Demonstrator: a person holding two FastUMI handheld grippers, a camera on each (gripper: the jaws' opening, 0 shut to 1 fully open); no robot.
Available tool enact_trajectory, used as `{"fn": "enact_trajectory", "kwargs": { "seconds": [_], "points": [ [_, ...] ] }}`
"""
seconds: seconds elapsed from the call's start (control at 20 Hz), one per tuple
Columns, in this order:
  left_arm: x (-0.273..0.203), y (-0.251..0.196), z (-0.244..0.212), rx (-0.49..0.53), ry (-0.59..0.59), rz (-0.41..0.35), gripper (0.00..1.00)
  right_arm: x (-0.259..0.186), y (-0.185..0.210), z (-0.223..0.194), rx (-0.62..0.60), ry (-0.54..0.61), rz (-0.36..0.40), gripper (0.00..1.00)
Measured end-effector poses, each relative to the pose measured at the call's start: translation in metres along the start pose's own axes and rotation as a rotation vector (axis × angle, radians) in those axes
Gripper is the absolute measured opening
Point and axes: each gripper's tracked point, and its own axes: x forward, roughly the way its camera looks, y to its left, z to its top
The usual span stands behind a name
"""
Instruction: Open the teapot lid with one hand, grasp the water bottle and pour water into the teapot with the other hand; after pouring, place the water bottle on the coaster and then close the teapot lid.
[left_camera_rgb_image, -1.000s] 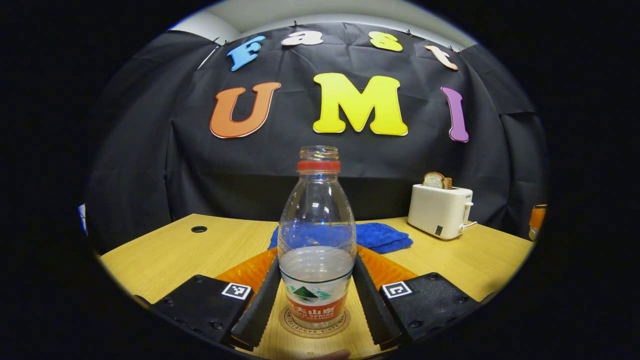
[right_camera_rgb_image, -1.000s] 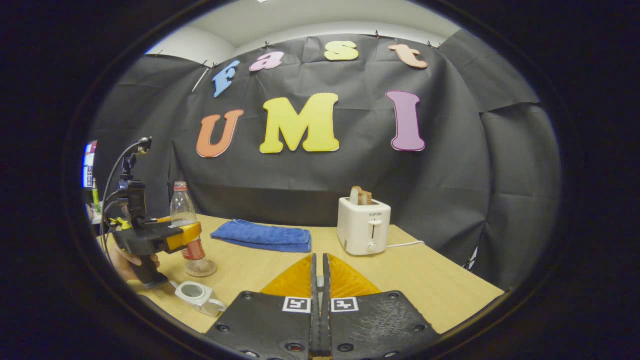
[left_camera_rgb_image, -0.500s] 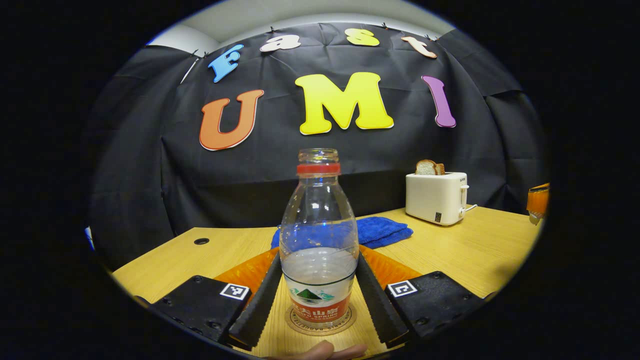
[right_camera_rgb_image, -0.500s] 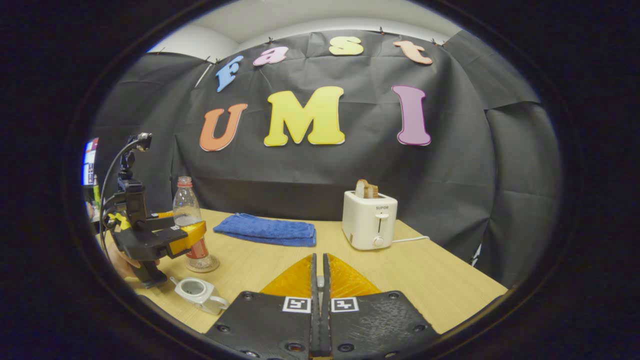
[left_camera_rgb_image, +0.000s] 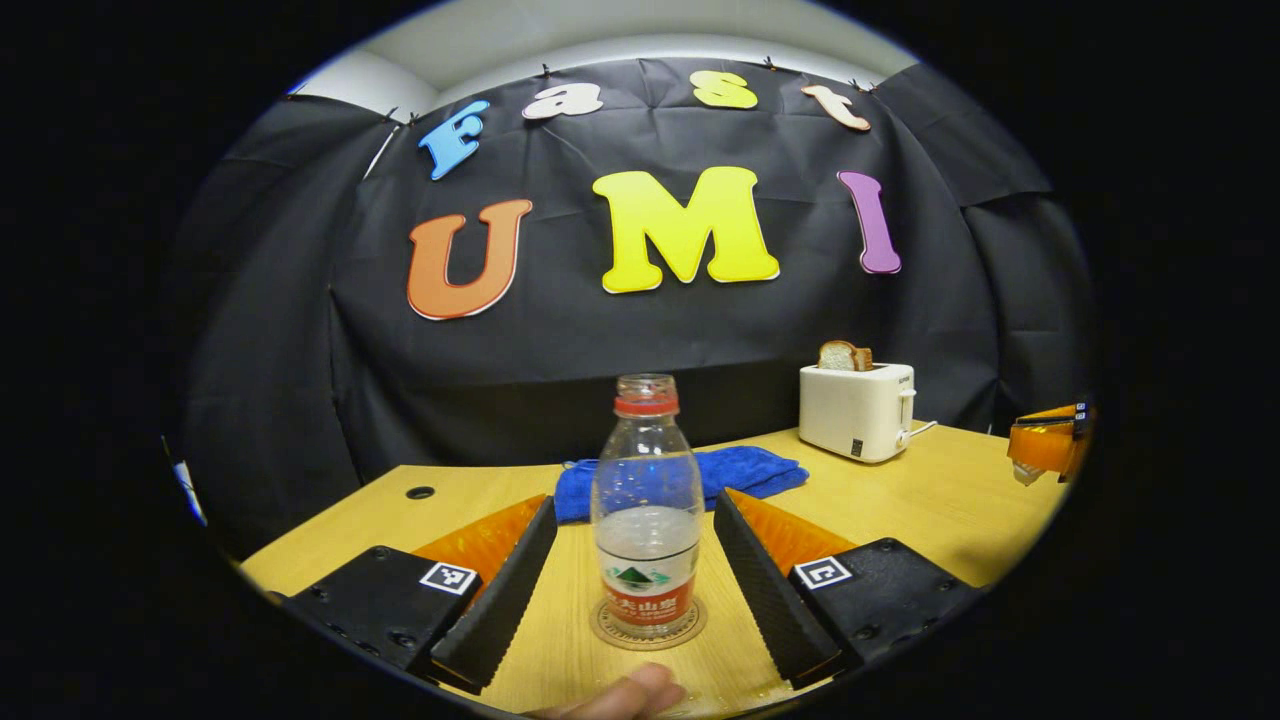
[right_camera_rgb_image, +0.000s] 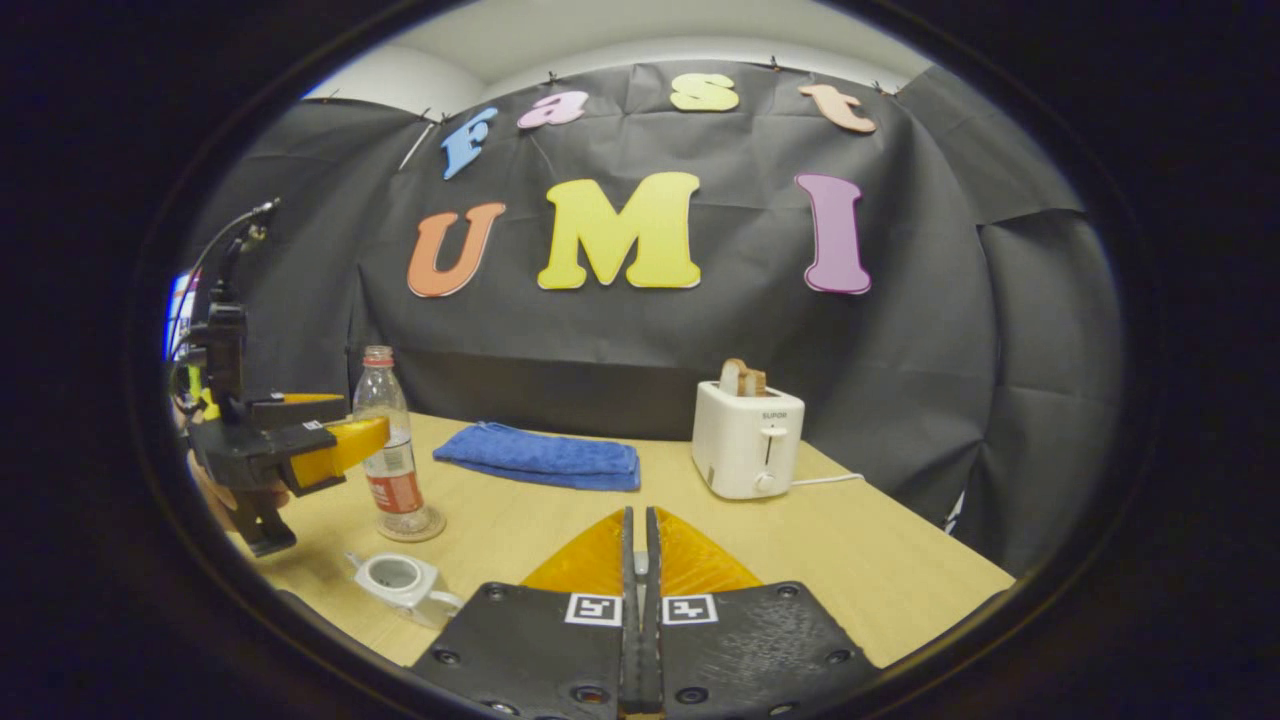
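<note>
A clear water bottle (left_camera_rgb_image: 647, 500), uncapped and part full, stands upright on a round coaster (left_camera_rgb_image: 608, 634). My left gripper (left_camera_rgb_image: 634, 503) is open, its fingers apart on either side of the bottle and clear of it. In the right gripper view the bottle (right_camera_rgb_image: 390, 450) and coaster (right_camera_rgb_image: 428, 524) stand at the left, with the left gripper (right_camera_rgb_image: 340, 440) just short of them. A small white teapot (right_camera_rgb_image: 395, 578) sits nearer, its top open. My right gripper (right_camera_rgb_image: 637, 512) is shut; in the left gripper view, the right gripper (left_camera_rgb_image: 1045, 445) has a pale piece, apparently the lid, under its fingertips.
A white toaster (right_camera_rgb_image: 748, 450) with bread in it stands at the back right of the wooden table (right_camera_rgb_image: 860, 560). A folded blue cloth (right_camera_rgb_image: 540, 455) lies behind the bottle. A person's thumb (left_camera_rgb_image: 610, 695) shows at the near edge. The table has a small hole (left_camera_rgb_image: 420, 492) at far left.
My left gripper has let go of the bottle and drawn back from it, leaving it on the coaster. The right gripper has stayed shut and nearly still.
</note>
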Motion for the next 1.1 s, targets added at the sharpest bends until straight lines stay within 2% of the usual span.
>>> {"fn": "enact_trajectory", "kwargs": {
  "seconds": [0.1,0.35,0.45,0.5,0.65,0.75,0.9,1.0,1.1],
  "points": [
    [-0.019,-0.001,0.002,-0.01,0.013,-0.006,0.99,-0.001,0.007,-0.003,-0.008,0.01,0.007,0.0],
    [-0.062,0.013,0.007,0.001,0.003,0.034,0.99,-0.001,0.024,-0.01,-0.009,0.037,0.051,0.0],
    [-0.083,0.015,0.008,0.008,-0.002,0.038,0.96,0.0,0.031,-0.015,0.018,0.06,0.075,0.0],
    [-0.091,0.017,0.007,0.017,-0.002,0.042,0.99,0.0,0.033,-0.017,0.016,0.067,0.076,0.0],
    [-0.117,0.031,0.009,0.008,0.004,0.103,0.98,-0.001,0.037,-0.02,0.007,0.071,0.071,0.0],
    [-0.134,0.027,0.015,0.002,-0.001,0.097,0.98,-0.002,0.042,-0.02,0.014,0.057,0.063,0.0],
    [-0.149,0.036,0.024,0.044,-0.004,0.095,0.98,-0.007,0.057,-0.019,0.006,0.039,0.082,0.0],
    [-0.159,0.06,0.033,0.083,-0.005,0.142,0.98,-0.01,0.071,-0.018,0.014,0.032,0.104,0.0],
    [-0.157,0.065,0.037,0.034,0.01,0.12,0.98,-0.013,0.089,-0.017,0.011,0.036,0.138,0.0]
  ]
}}
